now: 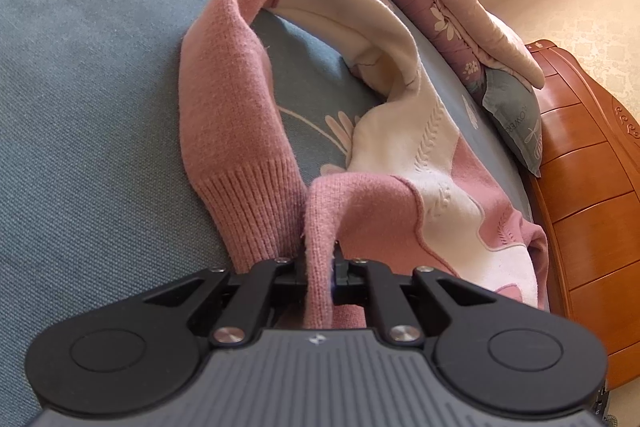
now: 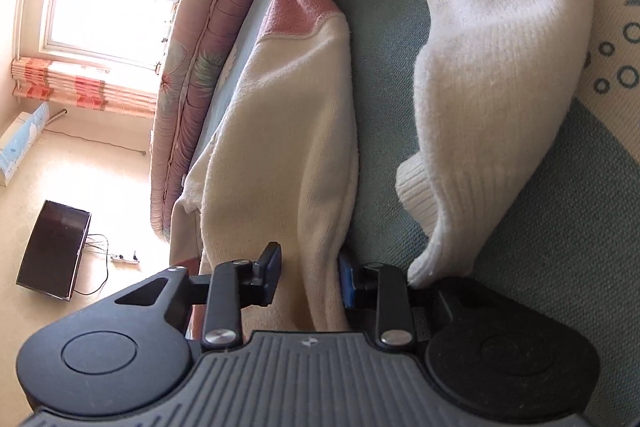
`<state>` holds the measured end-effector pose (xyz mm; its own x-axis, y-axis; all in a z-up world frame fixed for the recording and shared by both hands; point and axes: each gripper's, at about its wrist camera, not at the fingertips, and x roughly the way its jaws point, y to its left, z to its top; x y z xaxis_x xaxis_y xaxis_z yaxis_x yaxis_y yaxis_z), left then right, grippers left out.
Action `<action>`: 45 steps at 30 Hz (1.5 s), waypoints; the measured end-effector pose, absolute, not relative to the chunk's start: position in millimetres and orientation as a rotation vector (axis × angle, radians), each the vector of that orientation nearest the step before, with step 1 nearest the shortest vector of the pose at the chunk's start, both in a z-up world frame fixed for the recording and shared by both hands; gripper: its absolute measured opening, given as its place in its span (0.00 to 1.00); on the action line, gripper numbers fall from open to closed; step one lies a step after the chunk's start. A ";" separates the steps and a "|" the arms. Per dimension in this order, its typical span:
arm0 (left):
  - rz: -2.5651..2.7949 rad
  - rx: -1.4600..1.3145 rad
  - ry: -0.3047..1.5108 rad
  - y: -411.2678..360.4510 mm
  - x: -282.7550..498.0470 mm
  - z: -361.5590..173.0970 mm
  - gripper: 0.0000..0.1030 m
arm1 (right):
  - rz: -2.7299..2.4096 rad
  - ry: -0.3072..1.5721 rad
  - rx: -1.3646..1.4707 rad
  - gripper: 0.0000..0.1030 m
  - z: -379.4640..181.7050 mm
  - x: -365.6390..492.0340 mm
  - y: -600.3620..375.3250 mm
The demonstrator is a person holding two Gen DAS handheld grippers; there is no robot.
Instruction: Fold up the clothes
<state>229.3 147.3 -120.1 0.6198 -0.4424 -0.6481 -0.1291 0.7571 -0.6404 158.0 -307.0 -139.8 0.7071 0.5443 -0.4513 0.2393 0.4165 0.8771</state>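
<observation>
Both wrist views close, angled down, sharing sweater [image 1: 248, 115] seemingly

sweater [image 1: 400, 163] on bed [image 1: 100, 107], quilt [image 1: 440, 7] behind, headboard [image 1: 580, 187] right

Your sweater [image 1: 240, 99] is soft, fuzzy knit wool, ribbed at the cuffs. Under it, the bedspread [image 1: 80, 107] is coarse, matt woven cloth. Your left gripper [image 1: 320, 267] is matt black plastic with shiny metal screws. The headboard [image 1: 592, 211] is glossy varnished wood.
</observation>
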 end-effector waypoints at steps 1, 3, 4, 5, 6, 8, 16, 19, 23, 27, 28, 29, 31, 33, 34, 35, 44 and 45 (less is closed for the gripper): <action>-0.199 -0.709 0.901 147.0 229.1 -120.1 0.09 | 0.207 0.798 1.183 0.12 -144.6 160.0 -307.7; -0.200 -0.705 0.898 146.5 228.7 -120.1 0.09 | 0.208 0.774 1.212 0.12 -147.1 160.9 -305.5; -0.201 -0.705 0.898 146.5 228.6 -120.3 0.09 | 0.204 0.772 1.214 0.13 -146.8 160.3 -303.0; -0.201 -0.705 0.898 146.6 228.6 -120.3 0.09 | 0.200 0.779 1.211 0.13 -146.3 157.8 -299.2; -0.202 -0.706 0.899 146.8 228.8 -120.3 0.09 | 0.195 0.786 1.209 0.14 -145.7 155.3 -295.5; -0.200 -0.704 0.901 146.4 228.9 -119.9 0.09 | 0.189 0.794 1.200 0.14 -145.0 150.3 -288.5; -0.179 -0.668 0.916 140.6 228.0 -112.4 0.08 | 0.245 0.855 1.096 0.14 -134.1 163.2 -291.2; -0.173 -0.639 0.915 135.5 222.7 -102.1 0.05 | 0.245 0.864 1.050 0.15 -125.8 158.3 -299.2; -0.232 -0.626 0.878 133.0 208.8 -81.5 0.04 | 0.246 0.870 0.974 0.15 -109.1 150.5 -313.7; -0.300 -0.601 0.866 126.2 191.3 -58.3 0.04 | 0.255 0.859 0.882 0.14 -86.5 138.1 -331.1; -0.313 -0.588 0.868 124.0 187.1 -53.2 0.04 | 0.257 0.853 0.858 0.14 -79.4 135.2 -335.8; -0.326 -0.574 0.870 121.9 183.0 -48.1 0.04 | 0.258 0.849 0.833 0.14 -71.8 133.1 -341.1; -0.344 -0.563 0.873 119.8 174.6 -40.5 0.04 | 0.253 0.847 0.786 0.14 -58.5 127.8 -352.9; -0.355 -0.558 0.880 119.2 165.7 -34.2 0.04 | 0.249 0.853 0.739 0.14 -47.3 118.3 -367.4; -0.357 -0.560 0.887 120.1 160.2 -32.3 0.04 | 0.241 0.862 0.712 0.14 -42.3 114.7 -371.9; -0.365 -0.565 0.894 121.3 154.9 -30.9 0.04 | 0.233 0.873 0.680 0.14 -38.2 111.2 -375.6; -0.238 -0.360 1.032 118.2 131.4 -50.5 0.10 | 0.087 0.988 0.335 0.27 -39.3 79.7 -376.2; -0.231 -0.354 1.027 121.2 129.5 -49.1 0.11 | 0.075 0.984 0.305 0.30 -38.3 77.9 -373.0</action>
